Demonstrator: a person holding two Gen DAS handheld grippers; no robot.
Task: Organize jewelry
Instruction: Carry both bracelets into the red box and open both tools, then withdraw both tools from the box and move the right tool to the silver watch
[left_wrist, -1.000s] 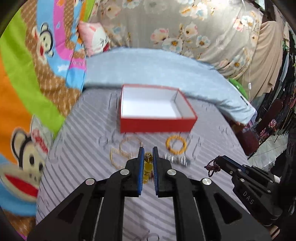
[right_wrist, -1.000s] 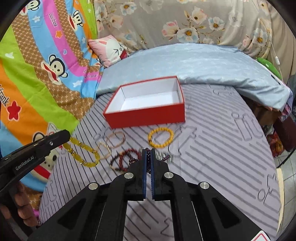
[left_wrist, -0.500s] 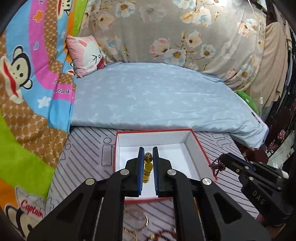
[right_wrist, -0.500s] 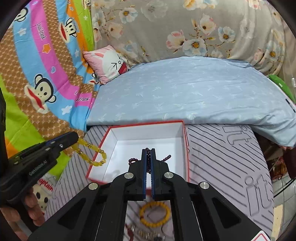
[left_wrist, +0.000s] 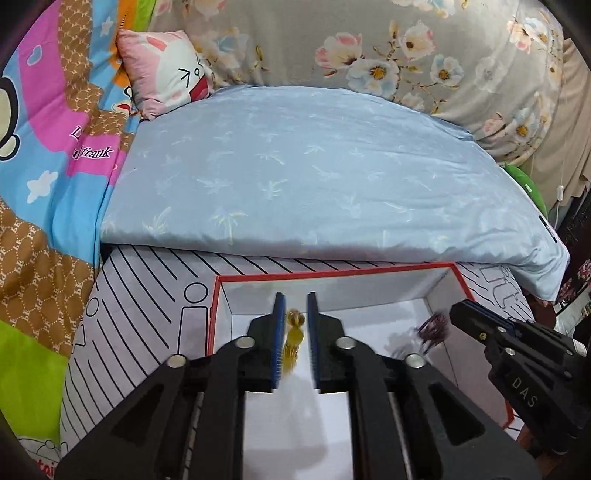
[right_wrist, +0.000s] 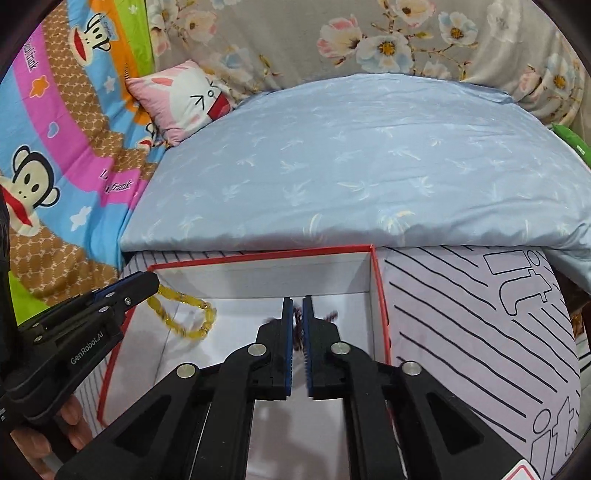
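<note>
A red box with a white inside (left_wrist: 332, 274) (right_wrist: 258, 261) lies on the striped mat. My left gripper (left_wrist: 294, 317) is over the box; its jaws stand slightly apart with a yellow bead bracelet (left_wrist: 293, 339) (right_wrist: 184, 314) blurred between them, hanging into the box. My right gripper (right_wrist: 297, 314) is over the box's right side; its jaws are a narrow gap apart around a dark maroon bead bracelet (right_wrist: 297, 332) (left_wrist: 432, 328), also blurred. Each gripper shows in the other's view, the right one (left_wrist: 458, 312) and the left one (right_wrist: 147, 282).
A light blue pillow (left_wrist: 314, 177) lies right behind the box. A pink cat cushion (left_wrist: 166, 74) and a cartoon monkey blanket (right_wrist: 55, 147) are at the left. A flowered grey cloth (left_wrist: 369, 44) hangs behind. The striped mat (right_wrist: 480, 314) extends to the right.
Both grippers have carried their bracelets from the mat up and over the box, then lower into it. The left jaws have widened, and the yellow bracelet now looks loose between them.
</note>
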